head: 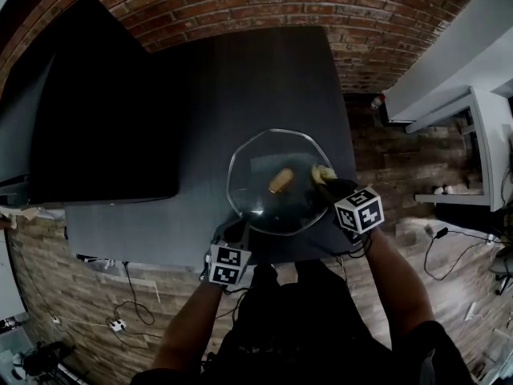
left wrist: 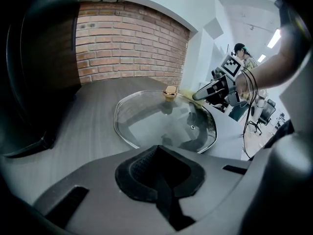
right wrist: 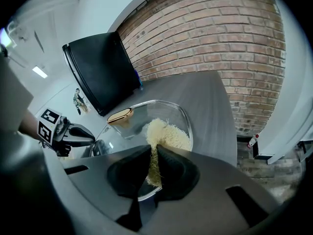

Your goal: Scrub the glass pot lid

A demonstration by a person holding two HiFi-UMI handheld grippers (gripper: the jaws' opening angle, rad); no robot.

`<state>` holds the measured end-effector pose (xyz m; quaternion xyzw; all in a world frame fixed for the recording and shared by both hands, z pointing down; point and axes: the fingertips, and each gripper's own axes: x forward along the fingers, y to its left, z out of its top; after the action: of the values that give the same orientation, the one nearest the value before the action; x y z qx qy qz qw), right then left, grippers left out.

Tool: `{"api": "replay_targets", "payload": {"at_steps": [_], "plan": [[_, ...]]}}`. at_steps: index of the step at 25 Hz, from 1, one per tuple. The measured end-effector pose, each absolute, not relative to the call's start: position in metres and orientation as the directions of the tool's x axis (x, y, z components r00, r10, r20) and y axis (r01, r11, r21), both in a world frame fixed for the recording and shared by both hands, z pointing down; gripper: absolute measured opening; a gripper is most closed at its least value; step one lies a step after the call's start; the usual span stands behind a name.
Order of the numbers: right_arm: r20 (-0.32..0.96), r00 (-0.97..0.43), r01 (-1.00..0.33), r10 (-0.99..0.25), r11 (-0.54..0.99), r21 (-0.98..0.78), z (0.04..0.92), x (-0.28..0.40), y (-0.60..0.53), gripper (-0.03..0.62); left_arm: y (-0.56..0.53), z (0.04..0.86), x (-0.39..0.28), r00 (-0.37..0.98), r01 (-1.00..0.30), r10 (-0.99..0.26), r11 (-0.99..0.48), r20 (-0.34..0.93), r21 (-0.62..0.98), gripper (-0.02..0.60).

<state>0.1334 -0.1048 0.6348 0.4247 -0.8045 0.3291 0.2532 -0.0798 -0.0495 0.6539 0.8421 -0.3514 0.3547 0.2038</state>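
Observation:
The glass pot lid (head: pixel 264 191) lies flat on the dark table (head: pixel 240 79), its gold knob (head: pixel 280 180) on top. My right gripper (head: pixel 327 180) is shut on a yellow scrub pad (right wrist: pixel 166 133), which rests on the lid's (right wrist: pixel 146 112) right side beside the knob (right wrist: pixel 120 115). My left gripper (head: pixel 237 229) is shut with nothing between its jaws, and its tips sit at the lid's near-left rim. In the left gripper view the lid (left wrist: pixel 151 121) spreads just beyond the jaws, which hide its near edge. The right gripper (left wrist: pixel 208 91) reaches in past the knob (left wrist: pixel 169 91).
A large black screen (head: pixel 104 111) stands on the table's left part. A brick wall (head: pixel 264 2) runs behind. The table's front edge lies close under both grippers. Cables (head: pixel 132 295) trail on the wooden floor below. A person (left wrist: pixel 242 53) stands far off.

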Motion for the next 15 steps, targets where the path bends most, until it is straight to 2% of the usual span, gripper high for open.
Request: {"api": "replay_targets", "payload": {"at_steps": [15], "plan": [[0.681,-0.502,-0.86,-0.533,0.389,-0.33,0.641,0.157,-0.121,0.042,-0.052,0.655,-0.078,0.49,-0.764,-0.472,-0.637,0.733,0.101,0.034]]}}
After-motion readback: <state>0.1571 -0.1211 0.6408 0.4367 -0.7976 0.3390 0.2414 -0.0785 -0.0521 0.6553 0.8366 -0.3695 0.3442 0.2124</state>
